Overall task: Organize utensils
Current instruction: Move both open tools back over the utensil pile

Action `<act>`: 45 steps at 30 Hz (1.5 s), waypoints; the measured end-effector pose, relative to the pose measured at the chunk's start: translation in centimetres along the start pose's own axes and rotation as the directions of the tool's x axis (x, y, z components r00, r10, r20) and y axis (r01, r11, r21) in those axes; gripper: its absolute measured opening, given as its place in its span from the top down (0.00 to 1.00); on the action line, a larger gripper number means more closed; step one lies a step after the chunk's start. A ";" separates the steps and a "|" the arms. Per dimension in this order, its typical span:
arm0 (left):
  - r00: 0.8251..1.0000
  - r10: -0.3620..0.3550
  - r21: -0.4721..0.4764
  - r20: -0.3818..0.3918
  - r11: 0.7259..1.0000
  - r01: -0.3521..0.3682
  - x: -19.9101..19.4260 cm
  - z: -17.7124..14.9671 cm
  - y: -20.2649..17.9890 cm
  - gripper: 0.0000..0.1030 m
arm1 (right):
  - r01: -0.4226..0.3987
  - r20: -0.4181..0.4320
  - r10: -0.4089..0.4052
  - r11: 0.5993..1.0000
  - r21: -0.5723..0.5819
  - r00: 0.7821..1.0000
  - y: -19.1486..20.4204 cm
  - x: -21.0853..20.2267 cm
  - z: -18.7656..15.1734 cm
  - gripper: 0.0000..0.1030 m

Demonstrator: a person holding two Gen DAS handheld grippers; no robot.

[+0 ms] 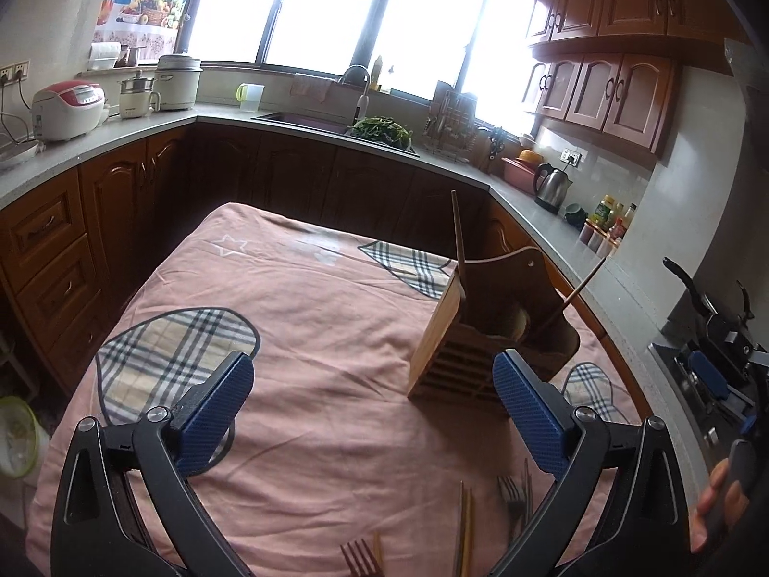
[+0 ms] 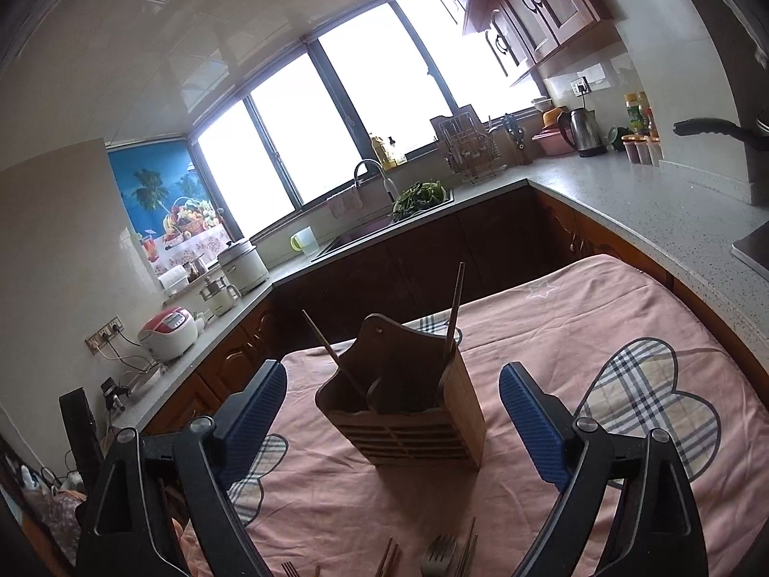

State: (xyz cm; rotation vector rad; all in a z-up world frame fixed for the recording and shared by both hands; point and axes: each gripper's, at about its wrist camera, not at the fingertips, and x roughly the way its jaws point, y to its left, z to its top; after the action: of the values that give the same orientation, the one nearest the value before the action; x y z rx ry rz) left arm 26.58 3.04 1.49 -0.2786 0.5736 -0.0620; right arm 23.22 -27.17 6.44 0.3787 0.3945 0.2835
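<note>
The wooden holder (image 2: 408, 408) stands upright on the pink cloth (image 1: 312, 336), with 2 chopsticks (image 2: 454, 307) leaning out of it, 1 to each side. Both grippers gape wide and hold nothing: the left gripper (image 1: 375, 413) hangs over bare cloth just left of the holder, the right gripper (image 2: 394, 425) frames the holder without touching it. Nearer the cameras, forks (image 1: 512, 493) and more chopsticks (image 1: 465, 529) lie loose on the cloth. A counter (image 1: 120, 137) with a kettle (image 1: 552, 185), sink (image 1: 307, 121) and rice cooker (image 1: 67, 110) rings the table.
</note>
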 end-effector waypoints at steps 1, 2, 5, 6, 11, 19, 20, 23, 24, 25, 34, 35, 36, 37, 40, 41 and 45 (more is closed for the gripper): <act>1.000 -0.002 -0.003 -0.007 1.000 0.002 -0.4 -0.4 0.3 0.01 | 0.001 -0.005 -0.001 1.000 -0.002 1.000 0.1 -0.5 -0.4 0.11; 1.000 -0.001 -0.006 -0.014 1.000 0.001 -0.7 -0.7 0.4 0.01 | 0.002 -0.010 -0.002 1.000 -0.003 1.000 0.1 -0.9 -0.7 0.11; 0.999 0.003 -0.010 -0.034 1.000 -0.004 -1.7 -2.1 1.0 0.01 | 0.010 -0.018 -0.010 1.000 0.001 1.000 0.0 -2.1 -1.8 0.11; 0.999 0.005 -0.010 -0.038 1.000 -0.006 -1.9 -2.4 1.3 0.01 | 0.012 -0.023 -0.012 1.000 0.004 1.000 -0.1 -2.4 -2.2 0.11; 0.998 0.009 -0.010 -0.062 1.000 -0.010 -3.0 -4.1 1.9 0.01 | 0.029 -0.048 -0.028 1.000 0.007 0.998 -0.6 -3.9 -3.9 0.11; 0.995 0.005 -0.011 -0.102 1.000 -0.006 -3.7 -6.5 2.3 0.01 | 0.061 -0.081 -0.060 0.998 0.012 0.995 -0.9 -5.4 -6.7 0.11; 0.994 0.003 -0.010 -0.108 1.000 -0.005 -3.7 -6.8 2.3 0.01 | 0.063 -0.086 -0.062 0.998 0.011 0.994 -1.0 -5.4 -7.0 0.11; 0.992 0.005 -0.006 -0.126 1.000 -0.005 -3.6 -7.7 2.4 0.01 | 0.071 -0.103 -0.070 0.997 0.011 0.992 -1.3 -5.3 -7.8 0.11; 0.991 0.004 -0.006 -0.134 1.000 -0.005 -3.5 -8.0 2.4 0.01 | 0.072 -0.110 -0.071 0.997 0.009 0.991 -1.4 -5.2 -8.1 0.11; 0.990 0.003 -0.007 -0.141 1.000 -0.005 -3.4 -8.3 2.5 0.01 | 0.076 -0.118 -0.075 0.997 0.006 0.990 -1.5 -5.1 -8.4 0.11; 0.980 0.005 0.003 -0.200 1.000 -0.004 -1.7 -9.6 2.7 0.01 | 0.097 -0.186 -0.099 0.995 -0.018 0.978 -1.6 -2.7 -10.3 0.14; 0.978 0.005 0.006 -0.207 1.000 -0.004 -1.4 -9.7 2.7 0.01 | 0.101 -0.194 -0.103 0.995 -0.021 0.976 -1.7 -2.4 -10.5 0.18; 0.977 0.003 0.010 -0.215 1.000 -0.001 -1.1 -9.9 2.6 0.01 | 0.105 -0.204 -0.108 0.994 -0.024 0.973 -1.7 -2.0 -10.6 0.21; 0.974 0.000 0.016 -0.227 1.000 0.004 -0.7 -10.0 2.5 0.01 | 0.108 -0.213 -0.110 0.994 -0.024 0.971 -1.8 -1.6 -10.7 0.23; 0.963 0.006 0.043 -0.269 0.999 0.006 0.6 -10.5 2.1 0.01 | 0.122 -0.242 -0.125 0.992 -0.030 0.962 -2.0 -0.5 -11.1 0.34; 0.960 0.007 0.049 -0.280 0.999 0.007 1.0 -10.7 2.0 0.01 | 0.124 -0.251 -0.128 0.992 -0.030 0.959 -2.1 -0.1 -11.2 0.38; 0.950 0.010 0.061 -0.312 0.998 0.009 2.3 -11.4 2.0 0.02 | 0.134 -0.289 -0.142 0.990 -0.045 0.947 -2.3 1.6 -11.6 0.47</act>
State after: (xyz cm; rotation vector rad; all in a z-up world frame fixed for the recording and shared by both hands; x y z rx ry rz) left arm 22.32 1.88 -9.41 -0.2093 0.8851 -0.1245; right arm 20.16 -25.18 -4.88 0.2831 0.7047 0.2070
